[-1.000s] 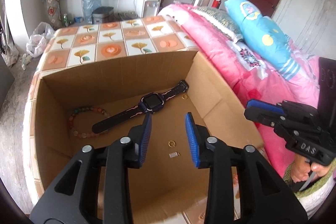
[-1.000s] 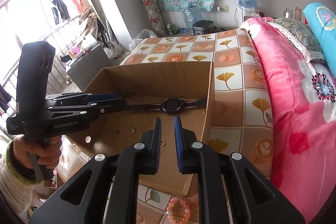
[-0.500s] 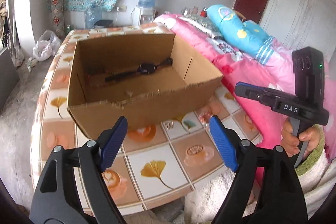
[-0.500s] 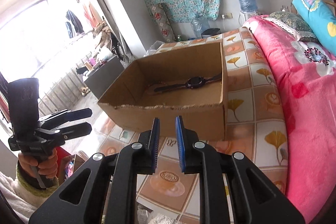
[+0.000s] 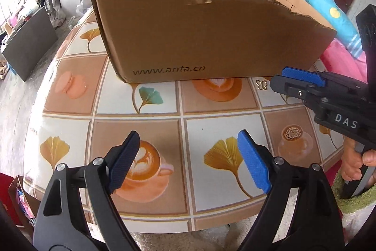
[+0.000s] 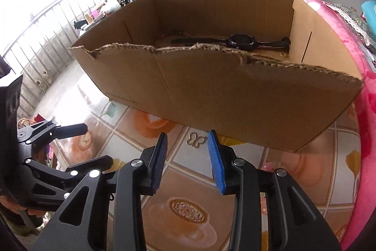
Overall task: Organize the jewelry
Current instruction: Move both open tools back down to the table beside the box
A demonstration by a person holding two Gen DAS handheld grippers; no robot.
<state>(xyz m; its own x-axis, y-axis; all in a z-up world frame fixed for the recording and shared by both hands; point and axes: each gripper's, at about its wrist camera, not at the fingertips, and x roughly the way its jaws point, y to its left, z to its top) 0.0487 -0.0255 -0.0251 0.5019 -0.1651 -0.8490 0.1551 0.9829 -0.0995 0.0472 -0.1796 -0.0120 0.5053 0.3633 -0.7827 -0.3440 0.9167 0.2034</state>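
My right gripper [image 6: 188,152] is opening, nothing between its pads, with the gold butterfly charm [image 6: 196,141] lying on the tablecloth [image 6: 305,180] just beyond its tips, near the cardboard box [image 6: 235,95]. My left gripper [image 5: 188,161] is spreading wide over bare tablecloth, empty. Inside the box, by its far wall, lie a black watch [image 6: 239,41] and a small gold ring [image 6: 283,54].
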